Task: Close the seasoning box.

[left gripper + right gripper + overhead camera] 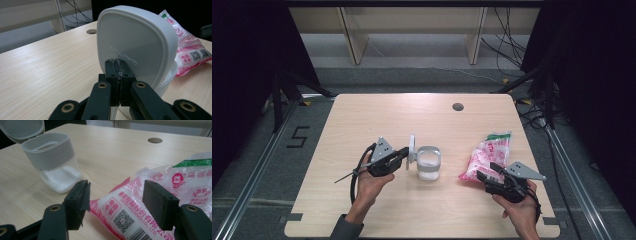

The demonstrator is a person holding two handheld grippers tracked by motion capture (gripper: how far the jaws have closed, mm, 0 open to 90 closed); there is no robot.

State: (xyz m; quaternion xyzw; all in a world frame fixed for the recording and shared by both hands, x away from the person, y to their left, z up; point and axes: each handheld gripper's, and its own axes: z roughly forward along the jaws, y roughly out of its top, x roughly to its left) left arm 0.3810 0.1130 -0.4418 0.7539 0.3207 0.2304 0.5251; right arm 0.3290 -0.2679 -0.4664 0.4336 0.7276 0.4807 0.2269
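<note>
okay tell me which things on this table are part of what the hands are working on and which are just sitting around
In the job:
- white lid, pinched by the left gripper
- clear container of white powder
- pink printed bag, between the right gripper's open jaws

Lying about:
- cables on the floor
- round hole in the table

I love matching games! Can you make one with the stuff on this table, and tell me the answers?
1. lid
2. jar
3. bag
4. left gripper

a. pink and white, lying flat
b. part full of white grains
c. shut on the lid's edge
d. flipped up, standing open

Pairs: 1-d, 2-b, 3-a, 4-c
</note>
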